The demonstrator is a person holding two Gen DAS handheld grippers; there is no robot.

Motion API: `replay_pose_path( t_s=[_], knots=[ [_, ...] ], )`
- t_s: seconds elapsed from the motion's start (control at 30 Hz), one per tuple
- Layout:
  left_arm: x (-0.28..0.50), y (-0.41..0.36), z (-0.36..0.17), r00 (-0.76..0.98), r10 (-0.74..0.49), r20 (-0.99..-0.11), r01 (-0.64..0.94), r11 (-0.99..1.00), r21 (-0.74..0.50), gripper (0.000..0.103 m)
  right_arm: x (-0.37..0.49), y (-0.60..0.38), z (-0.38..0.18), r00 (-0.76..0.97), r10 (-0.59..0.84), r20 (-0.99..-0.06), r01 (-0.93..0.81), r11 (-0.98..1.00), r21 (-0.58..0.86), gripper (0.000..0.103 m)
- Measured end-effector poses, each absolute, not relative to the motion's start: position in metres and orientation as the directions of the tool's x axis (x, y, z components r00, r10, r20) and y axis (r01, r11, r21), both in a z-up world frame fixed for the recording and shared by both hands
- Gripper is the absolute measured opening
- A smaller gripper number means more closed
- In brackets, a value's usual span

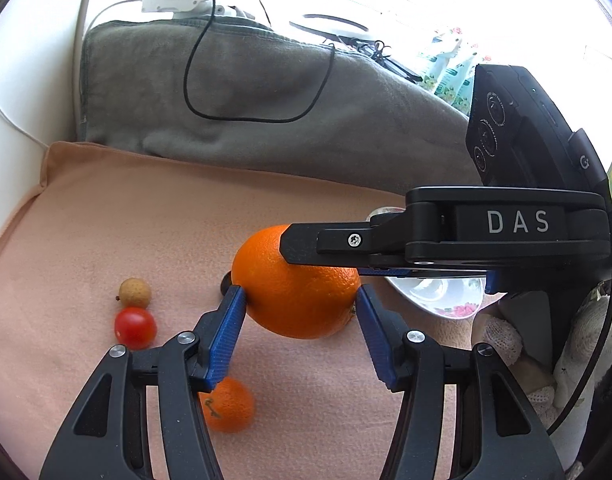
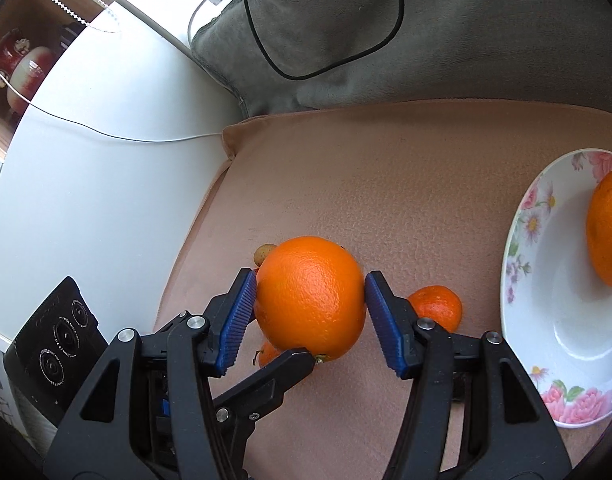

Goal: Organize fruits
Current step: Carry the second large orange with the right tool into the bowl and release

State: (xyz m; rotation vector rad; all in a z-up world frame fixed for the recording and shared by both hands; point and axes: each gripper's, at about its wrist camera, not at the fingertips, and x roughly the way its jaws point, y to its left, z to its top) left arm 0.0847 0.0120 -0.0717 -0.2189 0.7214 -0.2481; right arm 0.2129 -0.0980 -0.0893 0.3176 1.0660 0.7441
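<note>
Peach cloth | both hand-held grippers clamp big orange | plate edge-cropped

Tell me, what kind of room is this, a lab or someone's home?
Most likely a home. The fruit lies on a peach cloth with a rumpled grey blanket behind it, a flowered china plate stands alongside, and decorated jars sit on a wooden shelf.
</note>
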Motion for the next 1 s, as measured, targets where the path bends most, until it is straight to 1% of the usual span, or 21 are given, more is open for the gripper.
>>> replay_pose_path(
  t_s=[0.5,0.87,1.0],
  knots=[
    [0.087,-0.064,-0.067,0.673,-0.403,-0.62,0.292,0.915,-0.278,0.056,0.19,-0.186,-0.086,0.379,0.643,-0.666,-0.29,0.765,0.574,0.059],
    [0.099,-0.106,-0.072,0.619,-0.46,-0.636,0.367,0.886,-0.283,0.056,0.185,-0.237,-0.085,0.424,0.607,-0.672,-0.217,0.788,0.576,0.059],
    [0.1,-0.117,-0.069,0.605,-0.487,-0.63,0.401,0.87,-0.288,0.053,0.184,-0.254,-0.084,0.45,0.623,-0.64,-0.19,0.767,0.613,0.059]
  ],
)
